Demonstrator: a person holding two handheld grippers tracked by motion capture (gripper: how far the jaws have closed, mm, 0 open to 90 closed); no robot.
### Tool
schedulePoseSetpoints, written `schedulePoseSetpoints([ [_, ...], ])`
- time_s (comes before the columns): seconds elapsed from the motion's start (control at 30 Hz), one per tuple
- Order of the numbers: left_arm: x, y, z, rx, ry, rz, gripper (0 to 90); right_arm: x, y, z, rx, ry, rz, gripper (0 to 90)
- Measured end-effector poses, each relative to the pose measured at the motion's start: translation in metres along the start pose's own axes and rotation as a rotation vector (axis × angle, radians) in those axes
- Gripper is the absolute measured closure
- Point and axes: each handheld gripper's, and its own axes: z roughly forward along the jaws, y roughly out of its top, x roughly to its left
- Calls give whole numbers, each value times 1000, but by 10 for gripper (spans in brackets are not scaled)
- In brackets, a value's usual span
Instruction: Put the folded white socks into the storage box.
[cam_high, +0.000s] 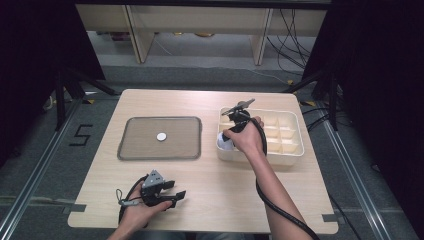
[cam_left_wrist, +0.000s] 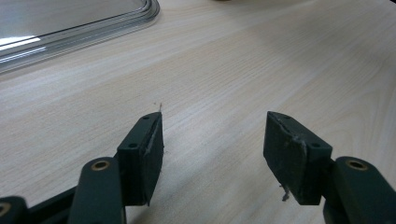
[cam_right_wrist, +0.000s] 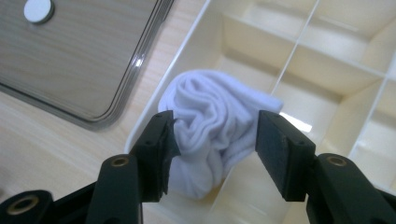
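Observation:
A rolled white sock (cam_right_wrist: 219, 116) lies in the near-left compartment of a cream divider box (cam_right_wrist: 192, 32), against the box's left wall. My right gripper (cam_right_wrist: 215, 120) points down over that corner with a jaw on each side of the sock and the pads not pressing it. In the high view the sock (cam_high: 226, 145) peeks out under the right hand, where the right gripper (cam_high: 228, 138) hangs above the box (cam_high: 292, 153). My left gripper (cam_high: 176, 197) rests low at the table's front edge, open and empty over bare wood (cam_left_wrist: 212, 122).
A grey tray (cam_high: 124, 150) sits left of the box with a small white disc (cam_high: 161, 136) at its middle; its rim (cam_left_wrist: 93, 29) also crosses the left gripper view. The box's other compartments look empty. Dark stands and cables flank the table.

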Motion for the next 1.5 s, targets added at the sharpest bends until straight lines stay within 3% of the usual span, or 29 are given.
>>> schedulePoseSetpoints([
  [0.03, 0, 0, 0, 1, 0, 0, 379, 0, 0, 0, 0, 0, 0, 476],
  [0.07, 0, 0, 0, 2, -1, 1, 378, -2, 2, -2, -27, 10, -30, 481],
  [0.2, 0, 0, 0, -2, -1, -3, 378, 1, 4, 0, -35, -11, -36, 536],
  [0.27, 0, 0, 0, -2, 0, -3, 378, 0, 3, 3, -43, 24, -51, 593],
  [0.33, 1, -1, 0, -3, -3, -5, 379, 0, 1, 9, -57, 12, -113, 673],
  [0.5, 1, 0, 0, -3, -5, -4, 378, -1, 0, 12, -41, 18, -136, 775],
  [0.53, 1, -1, 1, -5, -5, -5, 378, 1, 0, 12, -20, 15, -108, 787],
  [0.63, 1, -1, 1, -3, -7, -8, 378, 3, 0, 14, -12, 10, -160, 814],
  [0.83, 1, -1, 0, -4, -4, -3, 378, 8, -2, 17, 34, -18, -137, 823],
  [0.97, 0, -1, 0, -3, -2, -5, 378, 8, -4, 20, 35, 6, -160, 827],
  [1.0, 0, -1, 0, -4, 0, -5, 378, 9, -4, 21, 46, -1, -141, 828],
  [1.1, 0, 0, 0, -6, -1, -4, 378, 10, -6, 25, 70, -29, -150, 832],
  [1.13, 0, 0, 0, -6, -1, -4, 378, 11, -6, 25, 82, -12, -135, 833],
  [1.33, 0, 0, -1, -7, -3, -9, 378, 7, -7, 26, 57, 6, -156, 822],
  [1.4, 2, 0, -1, -5, -1, -6, 378, 6, -8, 22, 39, -1, -116, 739],
  [1.5, 2, 0, -1, -6, 2, -9, 378, 5, -11, 18, 22, 9, -111, 686],
])
